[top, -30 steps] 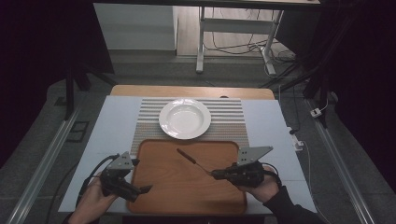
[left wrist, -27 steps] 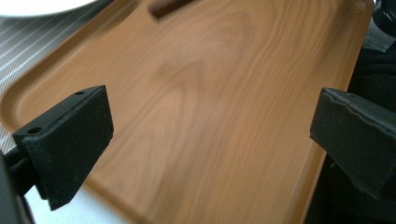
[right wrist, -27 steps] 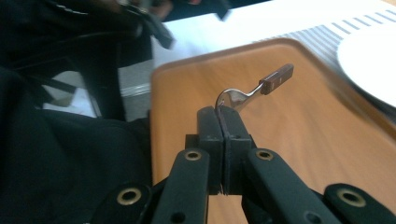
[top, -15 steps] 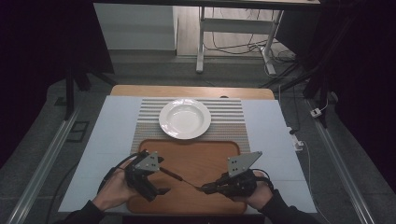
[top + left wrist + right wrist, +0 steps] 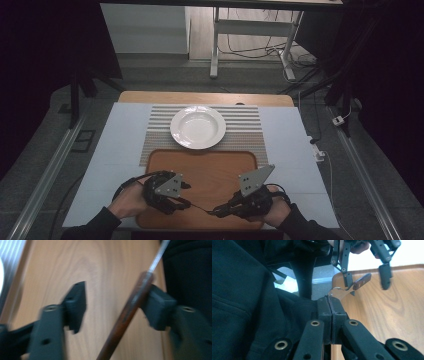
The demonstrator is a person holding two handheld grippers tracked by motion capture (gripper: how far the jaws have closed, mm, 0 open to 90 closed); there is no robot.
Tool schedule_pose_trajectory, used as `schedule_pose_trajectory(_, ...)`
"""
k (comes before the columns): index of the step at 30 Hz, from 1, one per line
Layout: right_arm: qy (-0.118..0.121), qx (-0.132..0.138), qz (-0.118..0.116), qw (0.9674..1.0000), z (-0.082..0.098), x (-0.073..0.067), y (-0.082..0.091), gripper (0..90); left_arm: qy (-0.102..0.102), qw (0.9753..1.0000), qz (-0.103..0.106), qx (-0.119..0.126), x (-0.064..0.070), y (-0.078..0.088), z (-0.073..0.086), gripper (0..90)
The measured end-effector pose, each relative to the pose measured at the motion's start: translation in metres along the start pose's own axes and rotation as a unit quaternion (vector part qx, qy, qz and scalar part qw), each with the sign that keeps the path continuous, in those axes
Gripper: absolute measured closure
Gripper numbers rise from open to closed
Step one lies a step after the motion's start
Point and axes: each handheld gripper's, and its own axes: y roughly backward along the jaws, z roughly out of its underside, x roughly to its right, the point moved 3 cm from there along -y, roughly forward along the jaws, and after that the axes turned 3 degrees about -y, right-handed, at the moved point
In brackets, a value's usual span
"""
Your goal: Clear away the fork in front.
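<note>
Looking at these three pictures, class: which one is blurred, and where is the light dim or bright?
Left gripper view: motion-blurred, the jaws and knife smeared. High view: tray and plate lit, surroundings dark. Right gripper view: sharp on the closed jaws, with bright white glare at top right.

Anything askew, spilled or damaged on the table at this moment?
Nothing spilled or damaged. The white plate sits empty on the striped mat. The one oddity: a knife is lifted off the wooden tray, its blade pinched by the right tongs, its handle between the open left tongs.
</note>
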Motion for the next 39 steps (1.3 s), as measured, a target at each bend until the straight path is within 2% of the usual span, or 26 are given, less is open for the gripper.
schedule_pose_trajectory(1, -0.002, -0.001, -0.002, 1.0, 0.0, 0.0, 0.0, 89.4, -0.019, 0.9998, 0.007, 0.001, 0.003, 0.0, -0.001, 49.1)
schedule_pose_trajectory(2, -0.003, -0.002, -0.005, 1.0, 0.0, 0.0, 0.0, 89.3, -0.027, 0.9995, 0.015, 0.001, 0.004, 0.0, -0.001, 52.4)
schedule_pose_trajectory(3, -0.004, -0.003, -0.007, 1.0, 0.001, 0.0, 0.0, 89.3, -0.027, 0.9995, 0.015, 0.001, 0.004, 0.0, -0.001, 57.7)
schedule_pose_trajectory(4, -0.004, -0.005, -0.008, 0.9999, 0.001, 0.0, -0.001, 89.2, -0.041, 0.9989, 0.024, 0.001, 0.007, -0.001, -0.002, 62.0)
schedule_pose_trajectory(6, -0.005, -0.007, -0.007, 0.9999, 0.002, 0.0, -0.001, 89.1, -0.047, 0.9985, 0.029, 0.001, 0.008, -0.001, -0.002, 71.1)
schedule_pose_trajectory(8, -0.005, -0.01, -0.01, 0.9999, 0.002, 0.001, -0.001, 89.2, -0.052, 0.9981, 0.035, 0.0, 0.009, -0.002, -0.002, 72.5)
schedule_pose_trajectory(10, -0.005, -0.013, -0.01, 0.9999, 0.003, 0.001, -0.002, 89.1, -0.069, 0.9967, 0.039, -0.014, 0.01, -0.003, -0.002, 73.6)
schedule_pose_trajectory(12, -0.001, -0.018, -0.007, 0.9998, 0.003, 0.001, -0.003, 88.8, -0.076, 0.9961, 0.042, -0.019, 0.01, -0.004, -0.001, 74.5)
schedule_pose_trajectory(16, -0.003, -0.017, 0.017, 0.9997, 0.005, 0.005, -0.004, 83.5, -0.085, 0.9947, 0.046, -0.034, 0.013, -0.005, 0.001, 78.2)
schedule_pose_trajectory(19, -0.016, -0.009, 0.041, 0.999, 0.006, 0.01, -0.001, 78.5, -0.068, 0.996, 0.046, -0.036, 0.013, -0.006, 0.0, 79.5)
schedule_pose_trajectory(22, -0.028, 0.004, 0.073, 0.997, 0.007, 0.012, 0.002, 71.5, -0.033, 0.9981, 0.041, -0.03, 0.012, -0.004, 0.0, 79.6)
schedule_pose_trajectory(27, -0.034, 0.009, 0.132, 0.9906, 0.01, 0.016, 0.008, 58.6, 0.016, 0.9987, 0.039, -0.028, 0.011, 0.002, 0.003, 79.6)
schedule_pose_trajectory(30, -0.024, -0.005, 0.184, 0.9825, 0.013, 0.016, 0.012, 55.0, 0.05, 0.9973, 0.04, -0.037, 0.01, 0.004, 0.006, 79.6)
schedule_pose_trajectory(36, -0.036, -0.012, 0.244, 0.9691, 0.024, 0.015, 0.02, 44.4, 0.106, 0.9927, 0.03, -0.048, 0.008, 0.007, 0.012, 79.6)
schedule_pose_trajectory(37, -0.041, -0.012, 0.252, 0.9669, 0.026, 0.016, 0.022, 42.6, 0.106, 0.9927, 0.03, -0.048, 0.008, 0.007, 0.012, 79.6)
schedule_pose_trajectory(38, -0.048, -0.009, 0.26, 0.9644, 0.028, 0.016, 0.024, 41.4, 0.123, 0.9906, 0.027, -0.054, 0.006, 0.007, 0.014, 79.6)
schedule_pose_trajectory(39, -0.055, -0.006, 0.265, 0.9625, 0.03, 0.016, 0.026, 39.8, 0.13, 0.9895, 0.023, -0.057, 0.005, 0.008, 0.015, 79.6)
